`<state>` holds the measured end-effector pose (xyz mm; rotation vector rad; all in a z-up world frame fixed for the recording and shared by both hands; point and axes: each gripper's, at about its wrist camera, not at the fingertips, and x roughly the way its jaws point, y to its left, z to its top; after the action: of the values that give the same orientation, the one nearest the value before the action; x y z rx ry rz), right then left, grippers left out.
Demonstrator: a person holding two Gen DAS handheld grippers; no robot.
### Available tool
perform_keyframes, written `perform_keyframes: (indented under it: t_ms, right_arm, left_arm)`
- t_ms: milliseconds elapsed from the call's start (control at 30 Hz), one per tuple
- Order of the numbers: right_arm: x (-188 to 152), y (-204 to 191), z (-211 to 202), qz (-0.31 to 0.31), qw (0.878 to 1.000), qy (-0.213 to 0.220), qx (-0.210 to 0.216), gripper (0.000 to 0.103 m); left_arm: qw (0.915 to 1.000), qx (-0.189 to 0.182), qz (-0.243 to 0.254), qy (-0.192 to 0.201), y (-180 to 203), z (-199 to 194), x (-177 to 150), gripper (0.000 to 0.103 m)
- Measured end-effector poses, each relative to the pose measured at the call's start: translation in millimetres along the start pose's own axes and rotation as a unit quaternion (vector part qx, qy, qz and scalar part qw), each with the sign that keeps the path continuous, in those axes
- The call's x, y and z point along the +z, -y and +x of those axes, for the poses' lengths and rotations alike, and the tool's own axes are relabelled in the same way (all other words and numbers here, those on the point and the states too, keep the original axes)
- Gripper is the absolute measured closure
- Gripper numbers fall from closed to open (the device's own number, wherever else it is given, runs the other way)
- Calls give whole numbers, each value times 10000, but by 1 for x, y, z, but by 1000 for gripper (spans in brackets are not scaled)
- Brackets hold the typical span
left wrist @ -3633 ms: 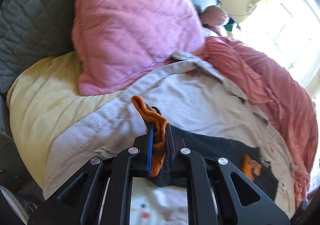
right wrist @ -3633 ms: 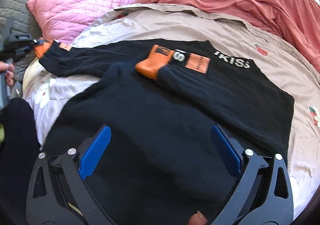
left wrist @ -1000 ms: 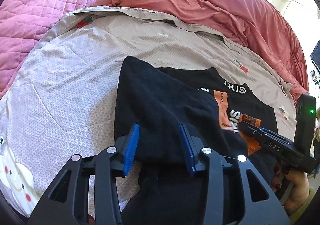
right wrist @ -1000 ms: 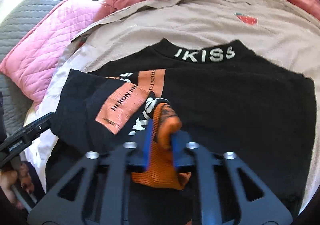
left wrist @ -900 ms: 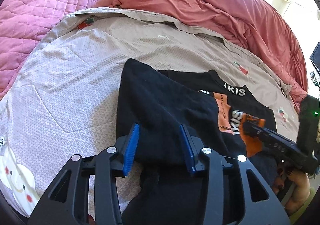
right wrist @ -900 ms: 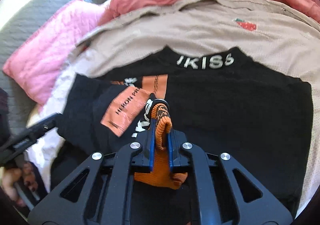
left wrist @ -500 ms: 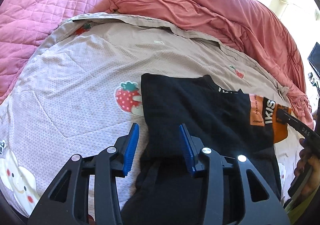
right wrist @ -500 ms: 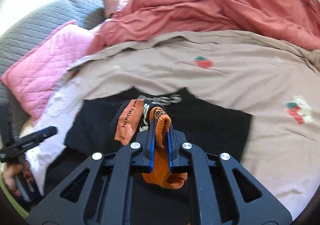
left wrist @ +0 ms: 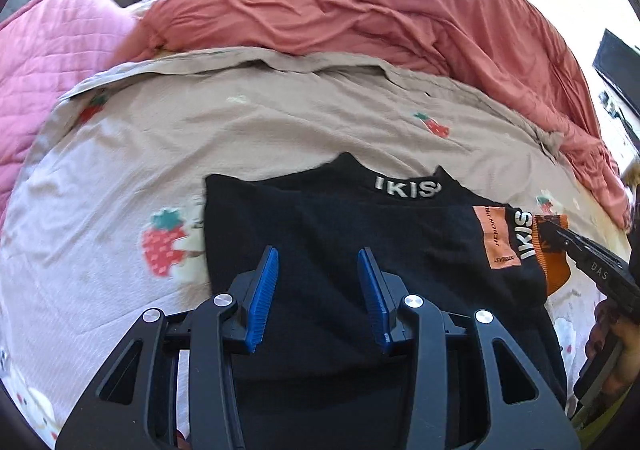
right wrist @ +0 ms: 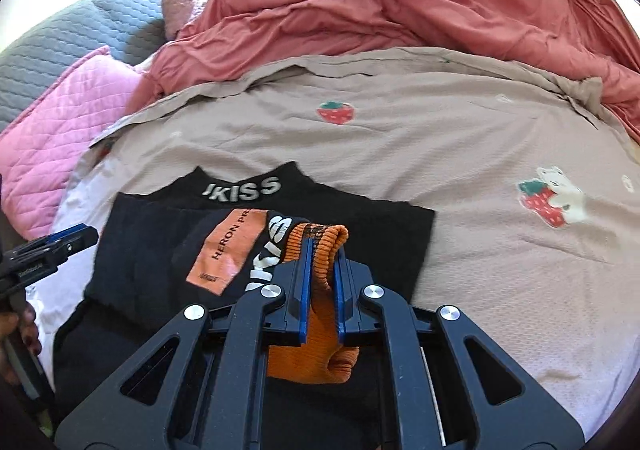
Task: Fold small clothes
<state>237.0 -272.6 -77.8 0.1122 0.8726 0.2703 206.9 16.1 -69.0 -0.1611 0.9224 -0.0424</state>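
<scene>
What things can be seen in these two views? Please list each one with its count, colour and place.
sweater: one, black with white collar letters, lying on the strawberry sheet.
orange cuff: one, orange ribbed, sleeve end, clamped in the right gripper.
orange patch: one, orange with dark print, on that sleeve.
strawberry sheet: one, beige with strawberry prints, covering the bed.
duvet: one, salmon red, bunched behind the sheet.
pillow: one, pink quilted, at the left.
grey quilted cover: one, grey, behind the pillow.
left gripper: black, blue pads, open over the sweater.
right gripper: black, blue pads, shut on the cuff.

A bed's strawberry-print sheet (left wrist: 248,130) carries a black sweater (left wrist: 320,218) — and a red duvet (left wrist: 360,10).
</scene>
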Motion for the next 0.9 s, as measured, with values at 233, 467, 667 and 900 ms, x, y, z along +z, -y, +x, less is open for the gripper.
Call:
perform_keyframes:
  t_ms: [233,467,667,900]
  right_arm:
    - [-8,13,21,49,9997,-219,-137,99]
    - [-19,22,38,142,9979,-543,-327,99]
    - [-18,27,24,246,9988,-386,-151,92]
    - [-22,44,2,803,9951,-473,341,82]
  left_arm:
    - [9984,-64,-109,-556,-1,47,-17,59]
    - [9984,-203,-31,-534,1,48,-20,53]
    - [9980,-428,-313,-342,-10,28,-18,53]
    - [9968,-489,-634,-59,-34,0,-20,53]
